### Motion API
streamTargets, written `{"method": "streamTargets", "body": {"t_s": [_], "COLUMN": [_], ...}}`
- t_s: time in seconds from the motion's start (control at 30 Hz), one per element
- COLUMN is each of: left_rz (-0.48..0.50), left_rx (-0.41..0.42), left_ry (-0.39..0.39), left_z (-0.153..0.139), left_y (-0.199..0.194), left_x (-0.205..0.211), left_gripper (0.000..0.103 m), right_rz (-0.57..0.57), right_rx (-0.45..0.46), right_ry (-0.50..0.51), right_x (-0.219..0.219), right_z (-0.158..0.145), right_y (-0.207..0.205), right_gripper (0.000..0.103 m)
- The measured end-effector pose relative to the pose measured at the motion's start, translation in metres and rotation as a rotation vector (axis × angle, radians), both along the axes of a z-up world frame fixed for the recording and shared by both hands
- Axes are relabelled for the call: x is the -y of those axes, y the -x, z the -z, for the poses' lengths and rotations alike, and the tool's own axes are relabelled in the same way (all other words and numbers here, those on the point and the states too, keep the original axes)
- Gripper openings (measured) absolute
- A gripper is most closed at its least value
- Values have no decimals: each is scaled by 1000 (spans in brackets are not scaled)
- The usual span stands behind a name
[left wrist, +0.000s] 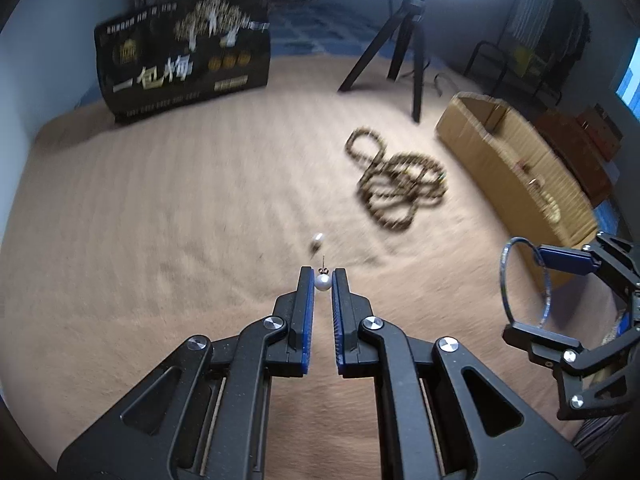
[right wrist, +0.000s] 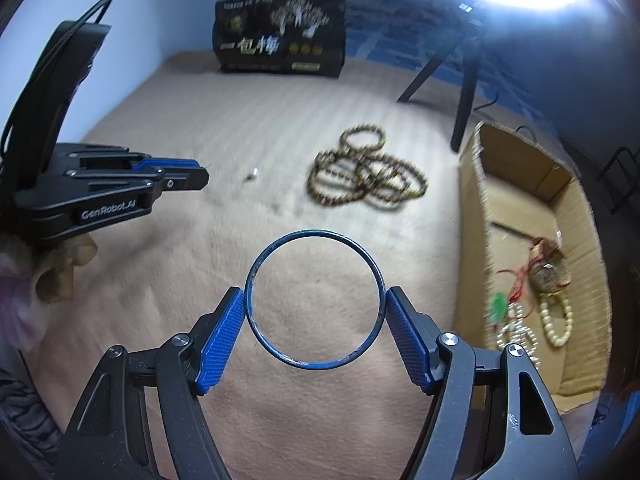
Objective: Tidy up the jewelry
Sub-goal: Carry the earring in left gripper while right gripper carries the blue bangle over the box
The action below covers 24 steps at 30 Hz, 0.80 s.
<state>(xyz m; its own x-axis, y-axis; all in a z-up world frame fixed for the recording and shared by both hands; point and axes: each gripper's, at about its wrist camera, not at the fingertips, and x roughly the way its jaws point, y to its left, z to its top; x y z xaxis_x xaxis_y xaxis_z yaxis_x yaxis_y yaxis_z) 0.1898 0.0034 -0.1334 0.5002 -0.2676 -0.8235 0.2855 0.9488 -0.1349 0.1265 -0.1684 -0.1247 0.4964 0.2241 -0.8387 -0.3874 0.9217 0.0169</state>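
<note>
My left gripper (left wrist: pixel 322 280) is shut on a white pearl earring (left wrist: pixel 322 282), held above the beige blanket; it also shows in the right wrist view (right wrist: pixel 202 178) at the left. My right gripper (right wrist: pixel 315 300) is shut on a thin blue bangle (right wrist: pixel 256 268), gripped across its width; it shows in the left wrist view (left wrist: pixel 538 288) at the right with the bangle (left wrist: pixel 505 280). A second small pearl earring (left wrist: pixel 317 239) (right wrist: pixel 252 174) lies on the blanket. A tangle of brown bead bracelets (left wrist: pixel 394 182) (right wrist: pixel 366 172) lies beyond it.
An open cardboard box (right wrist: pixel 472 184) (left wrist: pixel 472 136) at the right holds several bead bracelets (right wrist: pixel 556 320) and red string. A black printed bag (left wrist: pixel 184 60) (right wrist: pixel 280 44) stands at the back. A black tripod (left wrist: pixel 408 40) stands behind the beads.
</note>
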Motion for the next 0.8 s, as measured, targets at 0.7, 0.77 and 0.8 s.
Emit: {"method": "streamTargets", "body": {"t_s": [0.7,0.77,0.8], "left_rz": [135,150,158], "left_rx": [119,123,125], "left_ry": [133,133,133], "left_z": [-66,-66,-66], "left_y": [24,26,27], "left_x": [106,119,125], "left_gripper": [7,7,7], "right_rz": [264,280,284], "right_rx": [102,95,92], "right_ry": [-59,-70,-76], "right_x": [132,143,146], "right_z": [-50,-49,-48], "right_y": [-34,-39,-40], "right_gripper": [71,71,71]}}
